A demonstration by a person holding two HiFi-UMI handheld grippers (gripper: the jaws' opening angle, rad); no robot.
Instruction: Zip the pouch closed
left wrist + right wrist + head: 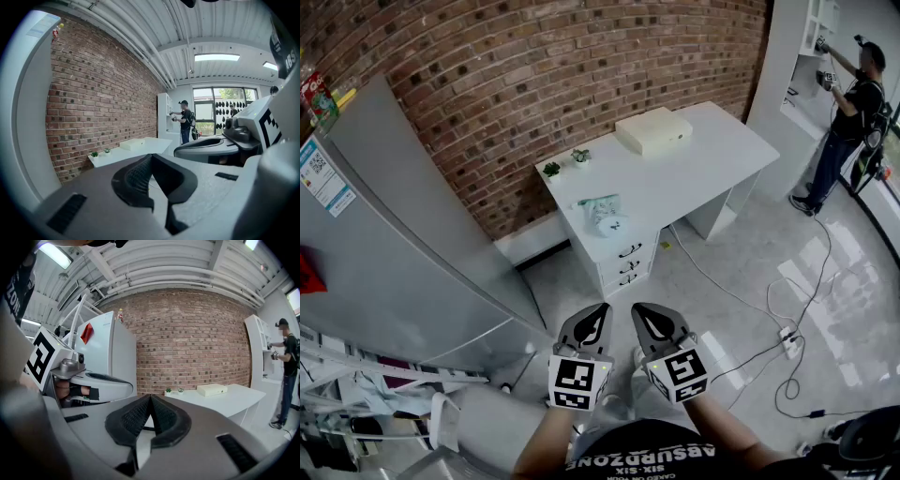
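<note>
A pale mint pouch [602,214] lies on the near end of a white desk [712,159], a few steps ahead of me. Both grippers are held close to my body, side by side and well short of the desk. My left gripper [601,308] has its jaws shut with nothing between them, and in its own view the tips [151,157] meet. My right gripper [638,307] is shut and empty too, its tips [150,397] touching. The pouch does not show in either gripper view.
A white box [653,129] and two small potted plants [551,170] stand on the desk by the brick wall. A tall grey fridge [394,244] is at my left. Cables and a power strip [787,345] lie on the floor at right. A person [848,122] stands at far shelves.
</note>
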